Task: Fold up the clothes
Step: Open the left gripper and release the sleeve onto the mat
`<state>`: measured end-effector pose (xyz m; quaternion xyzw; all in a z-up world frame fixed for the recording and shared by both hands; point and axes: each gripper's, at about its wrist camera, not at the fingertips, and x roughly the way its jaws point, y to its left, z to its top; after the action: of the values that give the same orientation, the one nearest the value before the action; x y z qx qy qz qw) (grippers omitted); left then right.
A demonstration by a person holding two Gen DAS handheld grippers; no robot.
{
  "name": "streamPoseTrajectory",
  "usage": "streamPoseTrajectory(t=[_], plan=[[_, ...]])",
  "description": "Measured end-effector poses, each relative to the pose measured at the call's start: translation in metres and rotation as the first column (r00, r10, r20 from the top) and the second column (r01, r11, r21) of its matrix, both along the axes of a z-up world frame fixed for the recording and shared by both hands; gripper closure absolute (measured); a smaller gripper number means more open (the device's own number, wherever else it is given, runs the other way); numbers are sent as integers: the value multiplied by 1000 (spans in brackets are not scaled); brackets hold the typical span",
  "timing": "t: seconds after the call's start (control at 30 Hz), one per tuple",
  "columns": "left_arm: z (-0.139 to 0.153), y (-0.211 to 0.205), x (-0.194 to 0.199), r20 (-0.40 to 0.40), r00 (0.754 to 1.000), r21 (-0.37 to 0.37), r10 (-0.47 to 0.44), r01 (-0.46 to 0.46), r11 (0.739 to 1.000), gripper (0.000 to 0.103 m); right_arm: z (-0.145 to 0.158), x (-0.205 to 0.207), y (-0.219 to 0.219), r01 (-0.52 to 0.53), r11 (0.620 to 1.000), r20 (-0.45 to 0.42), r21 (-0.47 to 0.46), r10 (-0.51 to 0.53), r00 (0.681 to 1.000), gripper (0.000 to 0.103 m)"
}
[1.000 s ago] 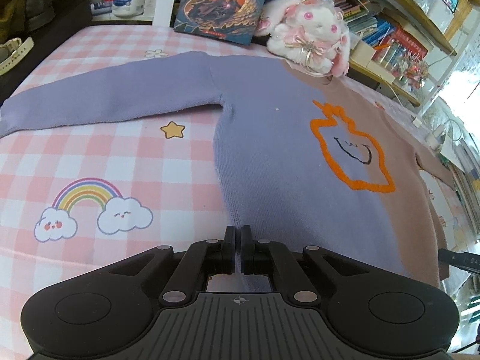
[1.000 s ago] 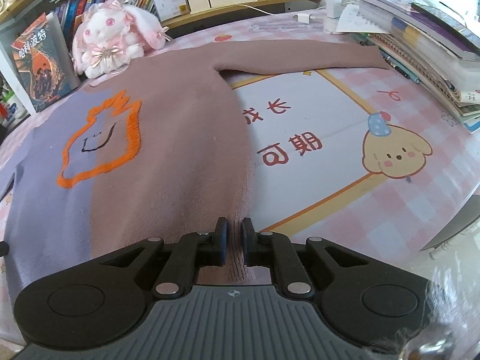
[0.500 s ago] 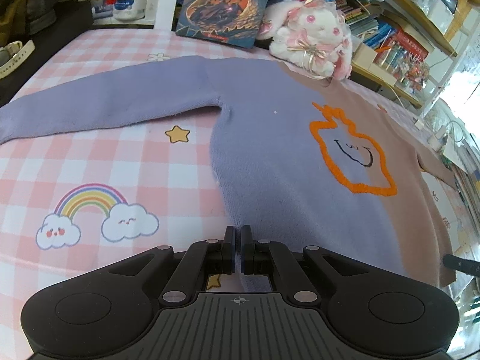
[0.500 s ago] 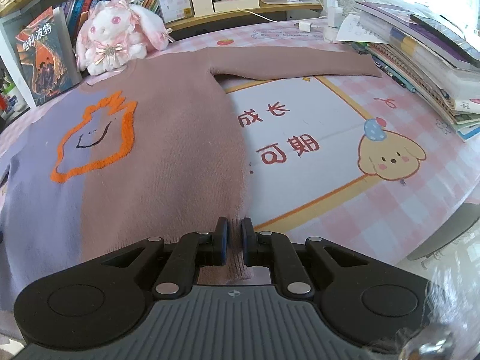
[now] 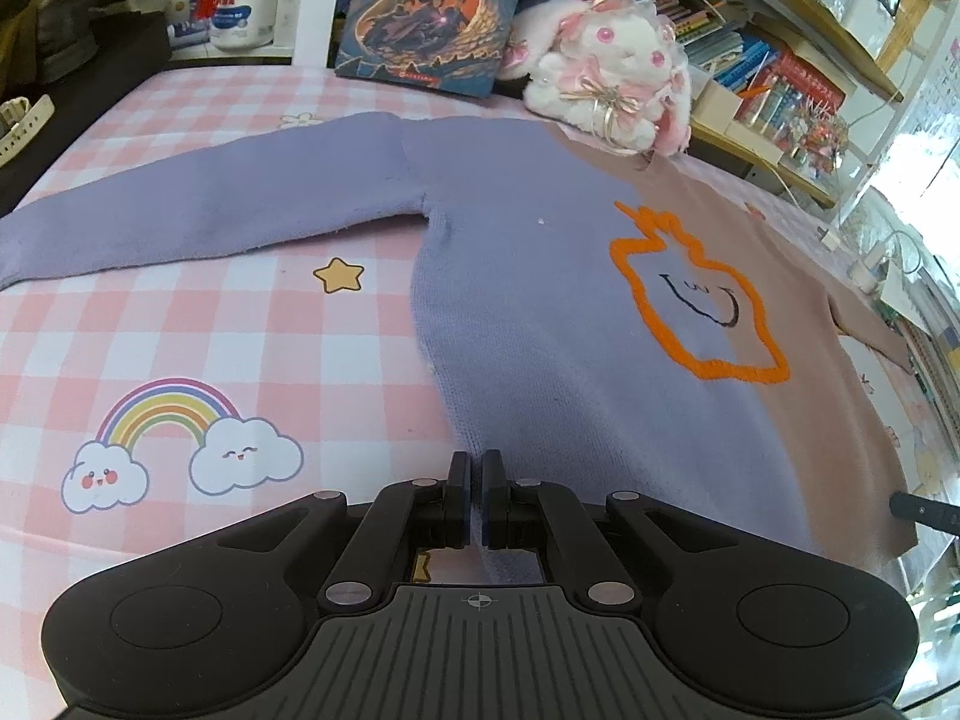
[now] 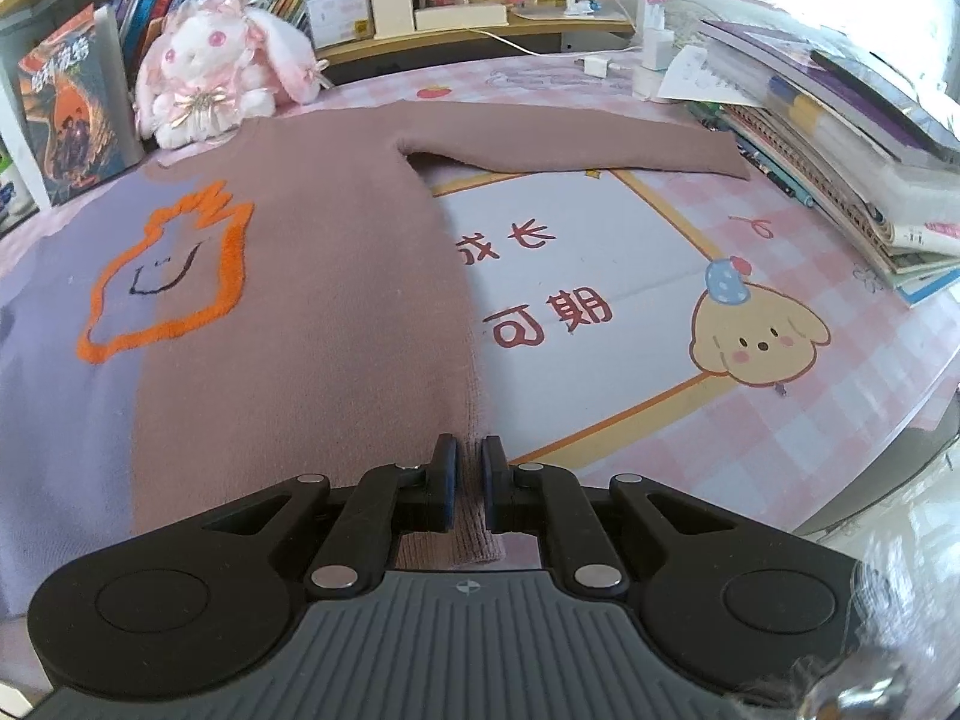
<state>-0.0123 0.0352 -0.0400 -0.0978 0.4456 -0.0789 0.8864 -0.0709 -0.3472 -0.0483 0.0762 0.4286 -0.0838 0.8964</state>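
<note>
A sweater, half lilac [image 5: 540, 300] and half dusty pink [image 6: 336, 312], lies flat and face up on the table, with an orange flame outline [image 5: 696, 300] on its chest. Both sleeves are spread out sideways. My left gripper [image 5: 475, 468] is shut on the lilac corner of the hem. My right gripper [image 6: 467, 456] is shut on the pink corner of the hem [image 6: 474, 534]. Both hold the hem at the near table edge.
A pink checked tablecloth [image 5: 180, 330] covers the table. A white plush rabbit [image 5: 606, 72] and an upright book [image 5: 426, 6] stand behind the collar. A stack of books [image 6: 852, 138] lies at the right edge. Shelves of books line the back.
Both grippers have pulled the hem towards the near edge, so the sweater has slid a little nearer and lies flatter. Both stay shut on the hem.
</note>
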Motion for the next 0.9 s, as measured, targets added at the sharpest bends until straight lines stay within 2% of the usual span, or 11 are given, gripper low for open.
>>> streamPoseTrajectory(t=[0.03, 0.13, 0.17, 0.2, 0.3, 0.4, 0.47, 0.5, 0.6, 0.77, 0.9], plan=[[1, -1, 0, 1, 1000, 12, 1, -1, 1000, 93, 0, 0, 1, -6, 1000, -2, -5, 6, 1000, 95], [16, -9, -9, 68, 998, 97, -2, -5, 995, 90, 1, 0, 0, -9, 1000, -12, 2, 9, 1000, 91], [21, -12, -13, 88, 996, 111, -6, -4, 994, 87, 5, 0, -2, -8, 1000, -7, 10, 8, 1000, 81], [24, -15, -16, 97, 995, 107, 1, -11, 994, 79, 8, 0, -3, -7, 1000, -2, 19, 7, 1000, 65], [33, -24, -24, 124, 992, 94, 21, -32, 995, 59, 23, -1, -3, -34, 999, 50, 12, 33, 998, 40], [42, -34, -33, 147, 988, 82, 44, -56, 995, 49, 35, -3, 2, -66, 998, 92, 3, 66, 994, 22], [46, -44, -38, 152, 987, 79, 58, -70, 994, 38, 41, -4, 6, -88, 996, 97, 0, 87, 991, 15], [48, -49, -42, 160, 986, 82, 53, -67, 994, 32, 44, -4, 8, -97, 995, 99, -3, 97, 990, 12], [51, -62, -57, 173, 984, 100, 44, -62, 993, 28, 50, -11, 13, -120, 993, 129, -24, 122, 984, 5], [55, -83, -81, 196, 980, 129, 28, -54, 990, 23, 49, -33, 17, -119, 993, 159, -15, 120, 980, 4], [58, -100, -100, 213, 977, 152, 14, -47, 987, 22, 41, -53, 22, -170, 985, 144, -24, 171, 975, 4]])
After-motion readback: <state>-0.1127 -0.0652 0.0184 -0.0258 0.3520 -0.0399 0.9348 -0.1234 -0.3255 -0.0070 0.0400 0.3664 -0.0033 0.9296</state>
